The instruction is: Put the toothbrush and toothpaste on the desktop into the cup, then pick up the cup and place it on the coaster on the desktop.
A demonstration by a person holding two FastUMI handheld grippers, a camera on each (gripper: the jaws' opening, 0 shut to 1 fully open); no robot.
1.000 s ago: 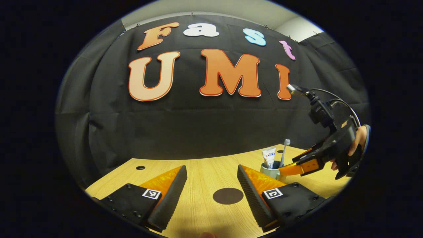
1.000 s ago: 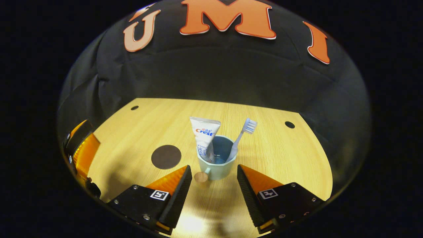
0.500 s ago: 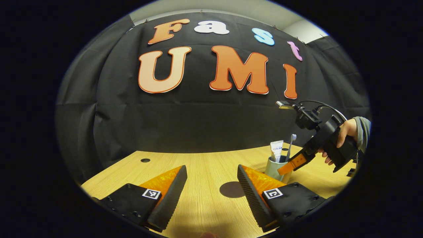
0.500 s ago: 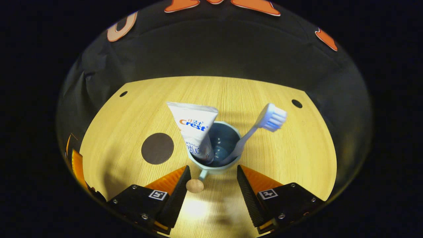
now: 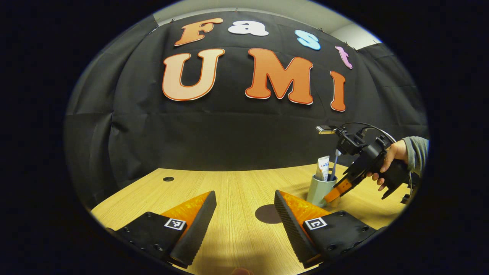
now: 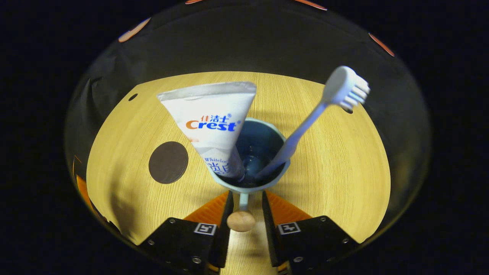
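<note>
In the right gripper view we see our right gripper (image 6: 244,214) low in the middle, its fingers nearly pinching the thin handle with a round wooden knob (image 6: 241,220) on the pale blue-green cup (image 6: 250,182), and the flat dark round coaster (image 6: 168,162) lies left.

Pale blue cup (image 6: 250,183) — white toothpaste (image 6: 214,118), dark brown coaster (image 6: 168,162)

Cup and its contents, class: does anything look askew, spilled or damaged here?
Nothing stands out. The cup stands upright on the desk, apart from the coaster. The toothpaste tube and toothbrush lean against opposite sides of its rim, as expected. The right gripper has its fingers either side of the cup's handle.
</note>
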